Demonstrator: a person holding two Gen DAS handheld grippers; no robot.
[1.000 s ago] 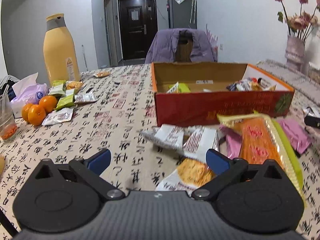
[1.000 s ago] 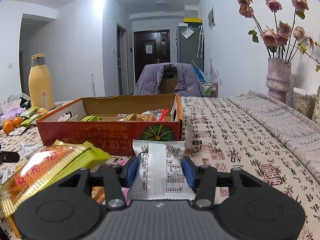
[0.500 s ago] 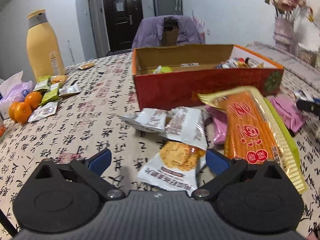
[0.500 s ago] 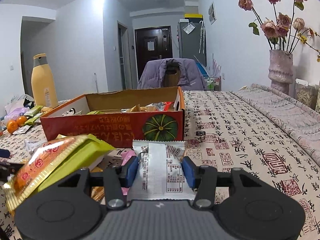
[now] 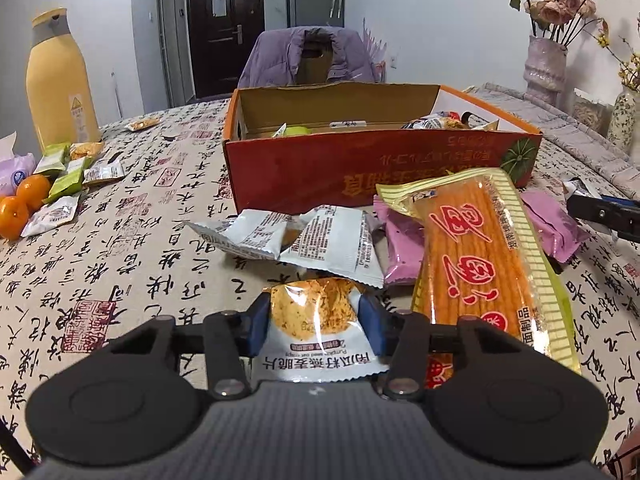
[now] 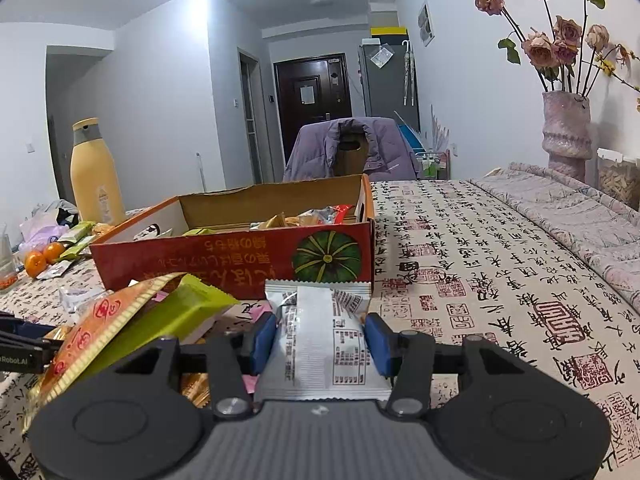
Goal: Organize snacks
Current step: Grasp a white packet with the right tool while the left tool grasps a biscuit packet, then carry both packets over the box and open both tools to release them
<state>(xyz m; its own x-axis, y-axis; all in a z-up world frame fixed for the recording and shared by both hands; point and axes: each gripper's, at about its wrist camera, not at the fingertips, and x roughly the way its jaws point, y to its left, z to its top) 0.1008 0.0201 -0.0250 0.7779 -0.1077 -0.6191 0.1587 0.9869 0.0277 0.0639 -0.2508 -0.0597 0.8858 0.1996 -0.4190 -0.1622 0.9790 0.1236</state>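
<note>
While your left gripper (image 5: 315, 327) has just been closing on the light, crinkly oat-crisp packet (image 5: 316, 330), grip mid-pouch gently; the right gripper (image 6: 320, 342) clamps a silver packet (image 6: 320, 344).

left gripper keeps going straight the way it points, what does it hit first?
Likely the two white snack packets lying just ahead of the left gripper, whose fingers have just closed on an oat crisp packet. The red box lies beyond; depth is unclear.
</note>
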